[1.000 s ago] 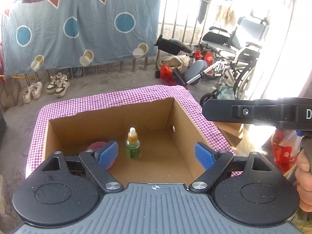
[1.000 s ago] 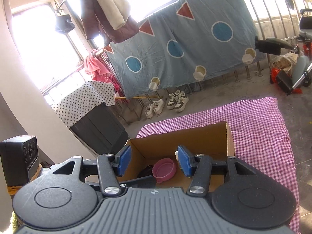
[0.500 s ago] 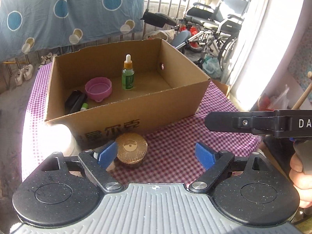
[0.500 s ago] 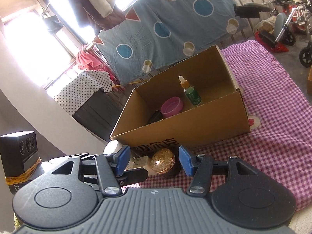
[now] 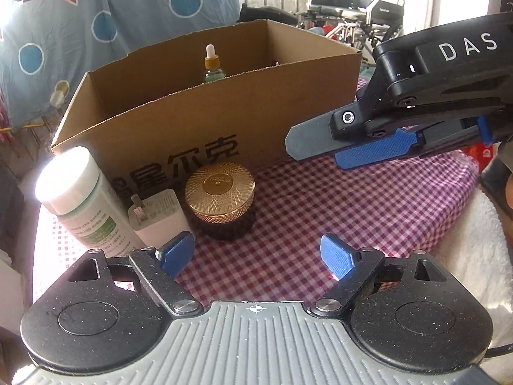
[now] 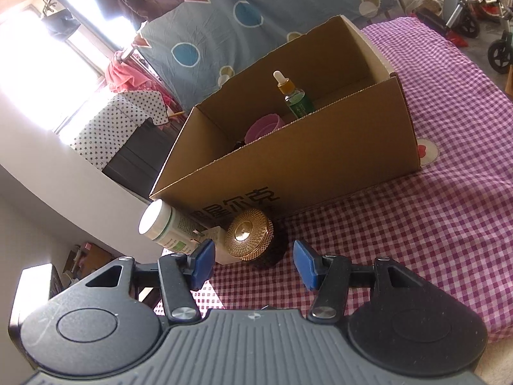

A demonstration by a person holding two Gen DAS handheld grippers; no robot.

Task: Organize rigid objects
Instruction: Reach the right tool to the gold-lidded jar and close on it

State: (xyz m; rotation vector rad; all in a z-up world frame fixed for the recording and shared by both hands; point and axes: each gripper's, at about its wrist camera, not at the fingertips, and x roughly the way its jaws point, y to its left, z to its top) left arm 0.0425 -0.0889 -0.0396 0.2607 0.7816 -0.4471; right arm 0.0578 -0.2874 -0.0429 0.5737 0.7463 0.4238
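A cardboard box (image 5: 179, 122) stands on the purple checked cloth (image 5: 320, 211). Inside it are a green dropper bottle (image 5: 212, 64) and a pink bowl (image 6: 263, 126). In front of the box stand a gold-lidded dark jar (image 5: 221, 199), a white charger plug (image 5: 158, 216) and a white bottle with a green label (image 5: 83, 202). My left gripper (image 5: 258, 255) is open and empty, just short of the jar. My right gripper (image 6: 253, 261) is open and empty, with the jar (image 6: 253, 237) just beyond its fingertips. It also shows in the left wrist view (image 5: 352, 142), above the cloth to the right of the jar.
The box (image 6: 288, 160) fills the middle of the cloth (image 6: 433, 218). A blue patterned sheet (image 5: 112, 16) hangs behind. A wheelchair (image 5: 352, 6) stands at the back right. A dark cabinet with a dotted cover (image 6: 128, 134) is left of the table.
Both grippers have dropped from above the box to low in front of it and closed in on the jar, plug and bottle. The right gripper now reaches in close beside the left.
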